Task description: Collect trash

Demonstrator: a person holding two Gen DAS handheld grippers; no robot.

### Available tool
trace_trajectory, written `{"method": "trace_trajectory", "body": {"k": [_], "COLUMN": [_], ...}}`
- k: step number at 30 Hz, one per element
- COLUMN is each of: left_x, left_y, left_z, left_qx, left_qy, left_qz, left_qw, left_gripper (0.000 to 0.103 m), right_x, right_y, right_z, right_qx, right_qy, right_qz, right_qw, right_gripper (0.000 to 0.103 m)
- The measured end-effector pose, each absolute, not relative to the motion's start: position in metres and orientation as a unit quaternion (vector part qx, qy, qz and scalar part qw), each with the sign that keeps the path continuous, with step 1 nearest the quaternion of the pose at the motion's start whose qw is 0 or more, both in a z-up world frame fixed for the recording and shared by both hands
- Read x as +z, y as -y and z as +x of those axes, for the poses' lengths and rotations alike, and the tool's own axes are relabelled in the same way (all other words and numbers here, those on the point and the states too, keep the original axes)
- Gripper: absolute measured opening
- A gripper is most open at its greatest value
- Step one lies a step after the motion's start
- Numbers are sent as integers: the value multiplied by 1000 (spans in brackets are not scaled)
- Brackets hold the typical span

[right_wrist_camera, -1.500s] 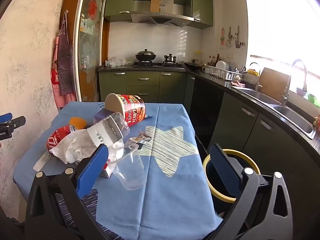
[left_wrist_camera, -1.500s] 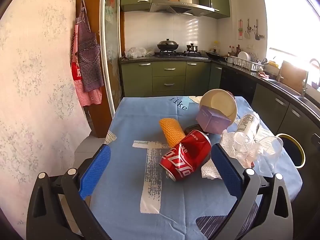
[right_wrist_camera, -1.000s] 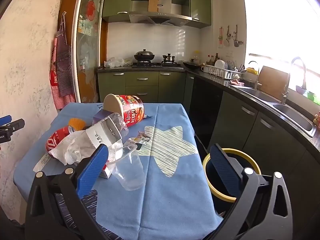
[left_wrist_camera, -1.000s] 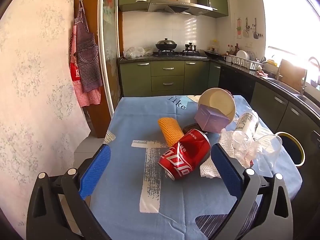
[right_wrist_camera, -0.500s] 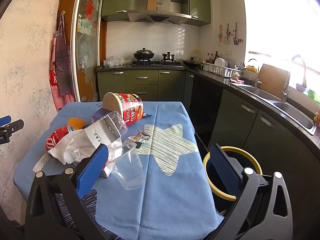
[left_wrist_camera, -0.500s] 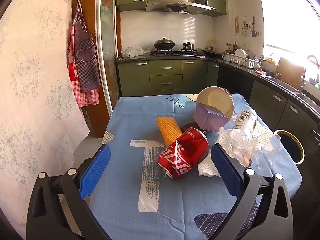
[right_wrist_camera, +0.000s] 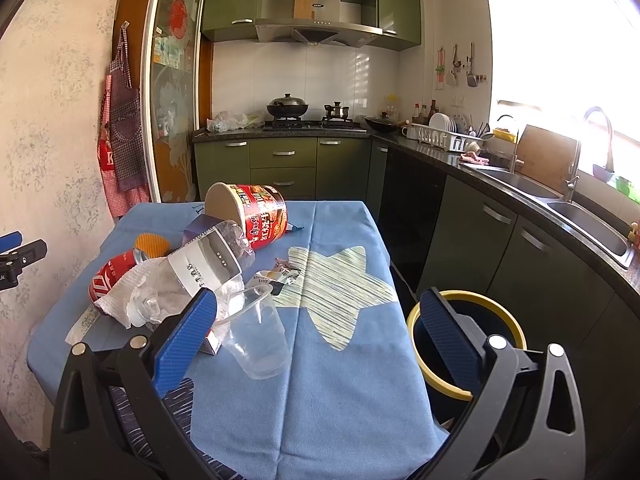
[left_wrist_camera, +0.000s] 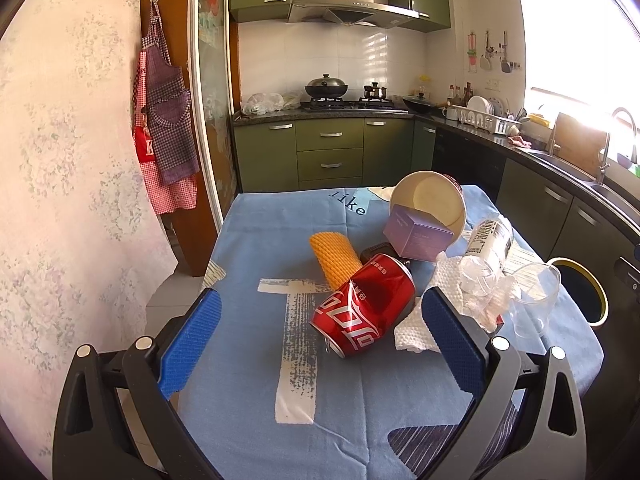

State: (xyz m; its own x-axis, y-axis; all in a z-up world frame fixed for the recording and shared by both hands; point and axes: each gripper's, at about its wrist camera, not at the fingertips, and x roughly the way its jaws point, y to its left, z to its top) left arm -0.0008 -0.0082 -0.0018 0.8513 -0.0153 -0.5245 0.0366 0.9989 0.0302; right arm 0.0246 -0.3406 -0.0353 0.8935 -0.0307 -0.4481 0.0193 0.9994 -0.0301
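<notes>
Trash lies on a blue-clothed table (left_wrist_camera: pixel 256 240): a dented red cola can (left_wrist_camera: pixel 364 310), an orange foam sleeve (left_wrist_camera: pixel 334 256), a purple box (left_wrist_camera: pixel 418 234), a tipped noodle cup (right_wrist_camera: pixel 252 214), a crushed clear bottle (right_wrist_camera: pixel 196 272), a white paper towel (left_wrist_camera: pixel 416 328) and a clear plastic cup (right_wrist_camera: pixel 256 334). A yellow-rimmed bin (right_wrist_camera: pixel 466 338) stands beside the table's right side. My left gripper (left_wrist_camera: pixel 320 344) is open, empty, a little short of the can. My right gripper (right_wrist_camera: pixel 318 336) is open, empty, near the plastic cup and the bin.
Green kitchen cabinets (left_wrist_camera: pixel 332 156) and a stove stand behind the table. A dark counter with a sink (right_wrist_camera: pixel 560 204) runs along the right. Aprons (left_wrist_camera: pixel 164 136) hang on the left wall. Small wrappers (right_wrist_camera: pixel 280 274) lie on the cloth's star patch.
Both grippers have drifted slightly; the views have barely shifted. Nothing on the table has moved, and both grippers stay open.
</notes>
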Motion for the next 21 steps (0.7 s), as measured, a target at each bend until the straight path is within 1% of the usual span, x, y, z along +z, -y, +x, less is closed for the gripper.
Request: {"method": "trace_trajectory", "body": {"k": [21], "left_x": [-3], "left_y": [12], "left_z": [1], "left_qx": [-18], "left_qy": [-279], "left_qz": [24], "left_qw": [960], "left_gripper": [99], "right_x": [-40], "right_y": [338], "right_z": [26], "right_qx": [-12], "right_qy": [-233], "right_qz": [-11], "right_qw": [972], "right_gripper": [97]}}
